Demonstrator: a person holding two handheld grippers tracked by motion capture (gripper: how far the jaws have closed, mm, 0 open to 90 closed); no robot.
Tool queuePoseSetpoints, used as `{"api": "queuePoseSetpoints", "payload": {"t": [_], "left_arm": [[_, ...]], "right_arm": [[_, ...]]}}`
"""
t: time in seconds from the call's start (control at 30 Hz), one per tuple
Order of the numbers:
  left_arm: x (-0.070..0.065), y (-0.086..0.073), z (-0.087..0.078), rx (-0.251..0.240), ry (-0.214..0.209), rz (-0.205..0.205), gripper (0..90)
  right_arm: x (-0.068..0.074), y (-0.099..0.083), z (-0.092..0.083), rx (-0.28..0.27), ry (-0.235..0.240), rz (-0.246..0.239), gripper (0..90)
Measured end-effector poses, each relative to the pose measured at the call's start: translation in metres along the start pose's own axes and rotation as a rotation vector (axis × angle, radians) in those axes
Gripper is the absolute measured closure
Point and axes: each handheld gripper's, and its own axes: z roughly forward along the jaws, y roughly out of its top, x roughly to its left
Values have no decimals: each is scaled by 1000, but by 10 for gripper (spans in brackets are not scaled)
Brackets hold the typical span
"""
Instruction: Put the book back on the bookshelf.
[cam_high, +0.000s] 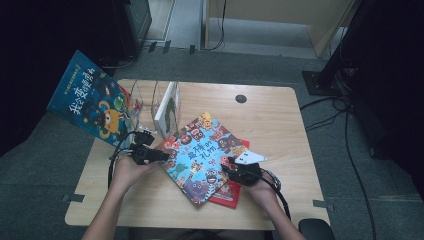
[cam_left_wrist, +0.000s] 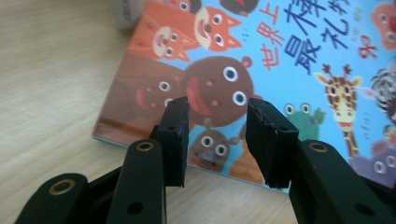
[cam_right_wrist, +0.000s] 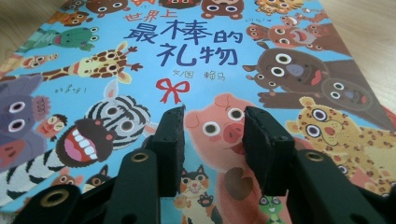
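A blue picture book (cam_high: 202, 155) with cartoon animals on its cover lies flat at the middle of the wooden table (cam_high: 280, 125), on top of a red book (cam_high: 231, 194). My left gripper (cam_high: 162, 156) is at the book's left edge. In the left gripper view its jaws (cam_left_wrist: 217, 135) stand apart just above the book (cam_left_wrist: 299, 60) near its corner, with nothing pinched. My right gripper (cam_high: 227, 167) is at the book's lower right. In the right gripper view its jaws (cam_right_wrist: 212, 144) hover apart over the pink pig on the cover (cam_right_wrist: 187, 56).
A second blue book (cam_high: 92, 100) leans off the table's far left corner. A clear rack (cam_high: 147, 102) beside it holds a white book (cam_high: 167, 107) upright. A dark round plug (cam_high: 241, 98) sits at the table's far side. Bare wood lies to the right.
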Motion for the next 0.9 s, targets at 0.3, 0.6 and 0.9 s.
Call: {"api": "queuePoseSetpoints", "payload": {"t": [0.3,0.6,0.9], "left_arm": [[13,-2,-5,-9,-21,-14,663],[33,0,-13,-29,-12,-58,665],[45,17,-15,-21,28,-61,655]], "right_arm": [[-2,-1,-1,-1,-6,6,714],[-3,0,-2,4,-2,4,769],[-3,0,-3,11,2,-1,785]]}}
